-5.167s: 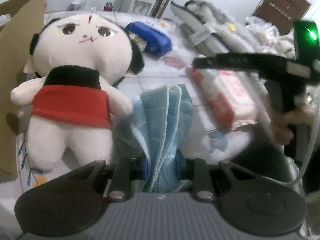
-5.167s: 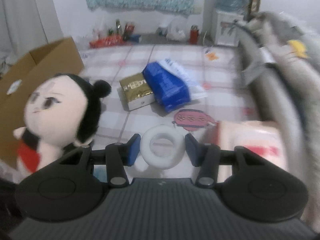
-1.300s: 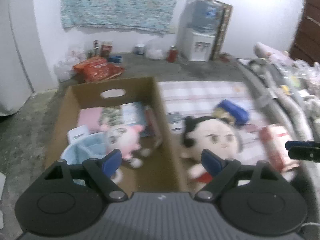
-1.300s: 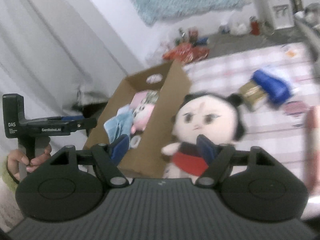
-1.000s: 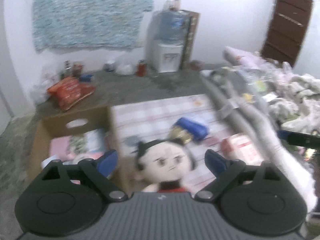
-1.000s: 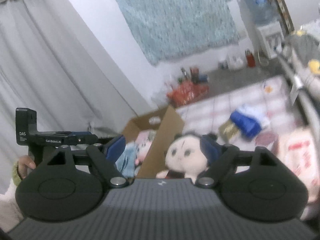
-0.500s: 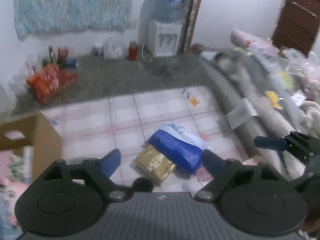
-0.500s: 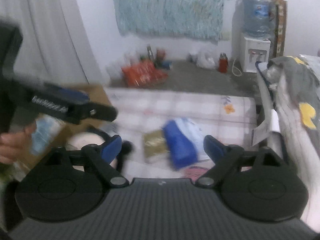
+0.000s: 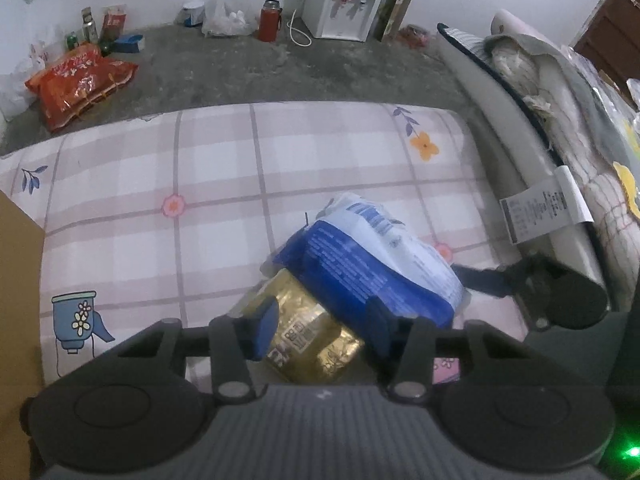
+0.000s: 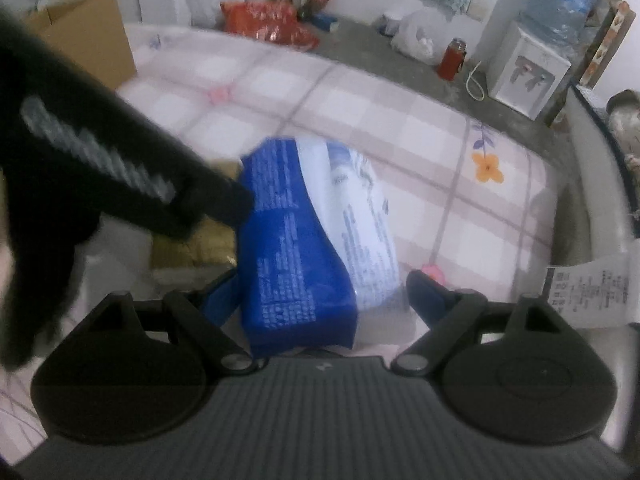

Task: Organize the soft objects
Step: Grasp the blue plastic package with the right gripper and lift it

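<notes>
A gold foil packet (image 9: pixel 308 332) lies on the plaid mat (image 9: pixel 160 184), and a blue-and-white soft pack (image 9: pixel 372 264) leans over its far right corner. My left gripper (image 9: pixel 320 328) points down over the gold packet. Its jaws are closing, and both blue pads touch the packet's sides. In the right wrist view the blue-and-white pack (image 10: pixel 304 240) lies between the fingers of my right gripper (image 10: pixel 326 296). Those jaws stand wide, closing slightly, and the pads are clear of the pack. The left gripper's black body (image 10: pixel 120 184) blurs across that view and hides part of the gold packet (image 10: pixel 200 244).
A cardboard box (image 10: pixel 88 40) stands at the mat's left end. Rolled grey bedding with a white label (image 9: pixel 544 204) borders the mat on the right. On the concrete floor beyond are a red snack bag (image 9: pixel 76 84), a red flask (image 9: pixel 270 20) and a water dispenser (image 9: pixel 344 0).
Both grippers have swung away from the box and the doll and dropped low over the two packs. The left jaws have narrowed around the gold packet; the right gripper now straddles the blue-and-white pack.
</notes>
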Demonstrator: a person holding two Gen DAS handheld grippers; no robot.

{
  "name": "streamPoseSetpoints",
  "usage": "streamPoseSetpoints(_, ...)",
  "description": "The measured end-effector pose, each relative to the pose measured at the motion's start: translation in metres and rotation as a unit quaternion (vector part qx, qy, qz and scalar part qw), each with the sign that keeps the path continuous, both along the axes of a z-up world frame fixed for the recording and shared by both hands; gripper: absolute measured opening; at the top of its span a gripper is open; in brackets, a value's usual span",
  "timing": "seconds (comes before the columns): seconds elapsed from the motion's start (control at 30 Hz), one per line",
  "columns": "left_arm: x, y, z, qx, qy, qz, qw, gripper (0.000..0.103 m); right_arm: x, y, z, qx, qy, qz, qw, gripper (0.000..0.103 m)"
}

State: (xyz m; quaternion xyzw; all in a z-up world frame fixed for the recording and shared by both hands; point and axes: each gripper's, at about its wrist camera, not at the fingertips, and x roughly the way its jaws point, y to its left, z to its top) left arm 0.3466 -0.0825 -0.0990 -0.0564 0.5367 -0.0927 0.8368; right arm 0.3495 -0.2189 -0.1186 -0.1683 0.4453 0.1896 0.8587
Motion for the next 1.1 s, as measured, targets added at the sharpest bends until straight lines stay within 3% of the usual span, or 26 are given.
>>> streamPoseSetpoints(0.13, -0.004, 0.009, 0.009, -0.015, -0.004, 0.004, 0.9999, 0.048, -0.001, -0.001, -0.005, 0.006, 0.004, -0.011, 1.0, 0.071)
streamPoseSetpoints(0.3, -0.023, 0.022, 0.032, -0.037, -0.019, 0.005, 0.9991, 0.05, -0.004, -0.025, 0.012, 0.056, 0.029, -0.067, 0.996, 0.066)
streamPoseSetpoints(0.43, -0.047, 0.033, 0.053, -0.064, -0.028, 0.004, 0.9976, 0.056, -0.021, -0.054, 0.038, 0.144, 0.049, -0.104, 0.983, 0.066)
streamPoseSetpoints(0.53, -0.075, 0.041, 0.071, -0.085, -0.042, 0.002, 0.9955, 0.066, -0.049, -0.074, 0.06, 0.24, 0.069, -0.128, 0.96, 0.067)
streamPoseSetpoints(0.63, -0.105, 0.05, 0.087, -0.102, -0.051, 0.0, 0.9934, 0.071, -0.085, -0.091, 0.062, 0.365, 0.116, -0.142, 0.913, 0.067)
streamPoseSetpoints(0.73, -0.134, 0.057, 0.098, -0.115, -0.063, 0.002, 0.9913, 0.075, -0.123, -0.099, 0.038, 0.484, 0.184, -0.167, 0.839, 0.068)
streamPoseSetpoints(0.83, -0.16, 0.059, 0.102, -0.118, -0.063, -0.002, 0.991, 0.076, -0.16, -0.096, -0.002, 0.574, 0.239, -0.202, 0.756, 0.069)
streamPoseSetpoints(0.97, -0.188, 0.054, 0.104, -0.116, -0.065, -0.018, 0.991, 0.076, -0.198, -0.085, -0.056, 0.637, 0.3, -0.27, 0.657, 0.07)
streamPoseSetpoints(1.03, -0.199, 0.05, 0.103, -0.116, -0.068, -0.03, 0.9905, 0.076, -0.21, -0.08, -0.072, 0.65, 0.318, -0.296, 0.623, 0.07)
streamPoseSetpoints(1.1, -0.208, 0.046, 0.099, -0.117, -0.064, -0.036, 0.9904, 0.076, -0.222, -0.077, -0.081, 0.66, 0.322, -0.32, 0.599, 0.072)
